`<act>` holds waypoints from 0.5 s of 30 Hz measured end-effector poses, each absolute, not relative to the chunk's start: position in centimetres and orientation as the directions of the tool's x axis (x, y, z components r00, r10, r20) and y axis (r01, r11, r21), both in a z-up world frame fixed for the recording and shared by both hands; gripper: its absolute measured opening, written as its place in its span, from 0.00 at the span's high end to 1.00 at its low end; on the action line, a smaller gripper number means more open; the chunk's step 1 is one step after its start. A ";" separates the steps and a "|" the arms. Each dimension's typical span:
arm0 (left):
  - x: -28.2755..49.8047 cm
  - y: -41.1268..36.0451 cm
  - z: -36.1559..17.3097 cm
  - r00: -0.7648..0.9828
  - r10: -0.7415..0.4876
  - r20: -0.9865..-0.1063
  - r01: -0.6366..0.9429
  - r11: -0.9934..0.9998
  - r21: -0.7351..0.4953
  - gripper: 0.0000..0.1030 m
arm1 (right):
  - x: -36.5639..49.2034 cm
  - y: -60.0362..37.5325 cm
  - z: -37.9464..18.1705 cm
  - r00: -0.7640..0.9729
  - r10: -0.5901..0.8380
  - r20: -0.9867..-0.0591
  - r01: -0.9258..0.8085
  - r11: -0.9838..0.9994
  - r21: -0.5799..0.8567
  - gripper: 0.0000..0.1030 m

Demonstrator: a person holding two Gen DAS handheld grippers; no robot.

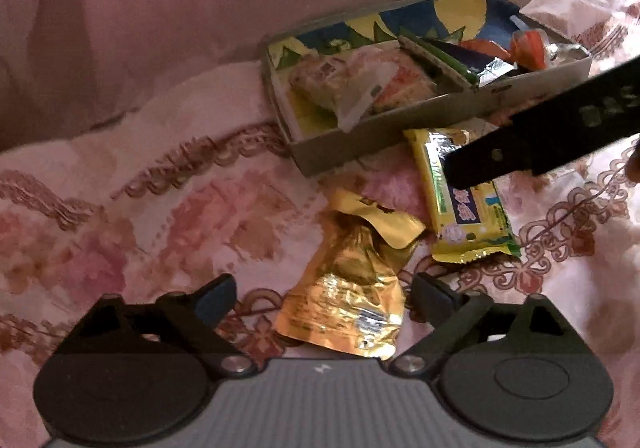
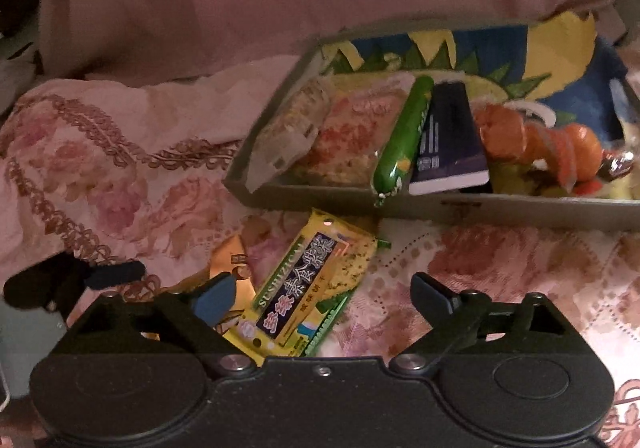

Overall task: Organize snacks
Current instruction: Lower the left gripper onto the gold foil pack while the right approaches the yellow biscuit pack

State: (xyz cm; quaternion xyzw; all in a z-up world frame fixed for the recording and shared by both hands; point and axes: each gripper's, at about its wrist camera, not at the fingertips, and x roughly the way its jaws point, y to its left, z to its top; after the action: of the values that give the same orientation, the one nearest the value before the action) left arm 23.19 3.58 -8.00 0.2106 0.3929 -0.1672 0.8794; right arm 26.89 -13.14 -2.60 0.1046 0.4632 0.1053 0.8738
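A cardboard box [image 1: 352, 146] [image 2: 500, 208] lies on a pink floral bedspread and holds several snack packets, a green sausage stick [image 2: 404, 136] and orange-wrapped snacks [image 2: 532, 140]. A gold foil pouch [image 1: 352, 288] [image 2: 236, 260] lies between the fingers of my open left gripper [image 1: 324, 298]. A yellow biscuit packet [image 1: 464, 200] [image 2: 308, 284] lies beside it, in front of the box. My right gripper [image 2: 322, 298] is open over the yellow packet; one of its fingers [image 1: 540, 144] reaches in from the right in the left wrist view.
A pink pillow or blanket [image 1: 200, 8] rises behind the box. A white plastic packet [image 1: 568, 0] lies beyond the box's far right end. The left gripper's finger [image 2: 112, 274] shows at the left in the right wrist view.
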 end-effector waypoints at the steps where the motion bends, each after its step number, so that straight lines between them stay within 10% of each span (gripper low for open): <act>1: 23.2 3.8 -8.0 0.633 -0.143 -0.760 0.461 0.859 0.222 0.11 | 27.2 -13.0 -2.9 0.539 0.279 -0.795 -0.077 0.956 0.283 0.13; 15: 24.5 3.7 -8.4 0.570 -0.231 -0.788 0.513 0.850 0.122 0.38 | 29.2 -10.3 -3.9 0.464 0.186 -0.866 -0.094 0.982 0.161 0.36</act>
State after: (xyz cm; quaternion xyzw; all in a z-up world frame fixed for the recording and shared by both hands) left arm 24.47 3.72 -8.40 0.1712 0.4113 -0.2138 0.8694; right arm 29.20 -10.35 -3.92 0.0453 0.5113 0.0820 0.8543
